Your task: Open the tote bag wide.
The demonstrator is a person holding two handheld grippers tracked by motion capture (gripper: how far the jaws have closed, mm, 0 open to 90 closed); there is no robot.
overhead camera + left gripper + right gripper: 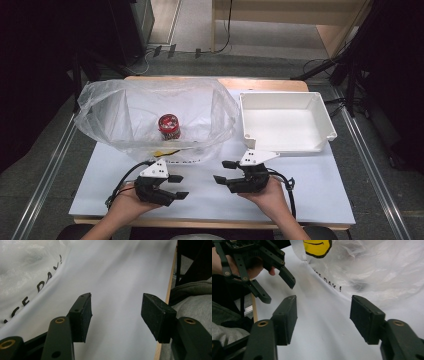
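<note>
Both your grippers sit low centre of the high view, left gripper (179,187) and right gripper (223,171) released, nothing between the jaws. Clear plastic bag (125,112) lies just above them, centre-left, with the red-lidded jar (169,127) inside.

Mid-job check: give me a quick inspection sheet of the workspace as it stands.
Surface: white table top, wooden edge showing.
Job's things: clear plastic bag open toward the person, a red-lidded jar standing inside; yellow smiley and black lettering on the bag.
Clutter: empty white tray right of the bag.
Grippers: left gripper and right gripper open, hand-held, pointing at each other, nothing between the fingers.
Cables: one trails from each gripper.
Surroundings: grey floor, floor cables, dark stands, wooden furniture behind.
</note>
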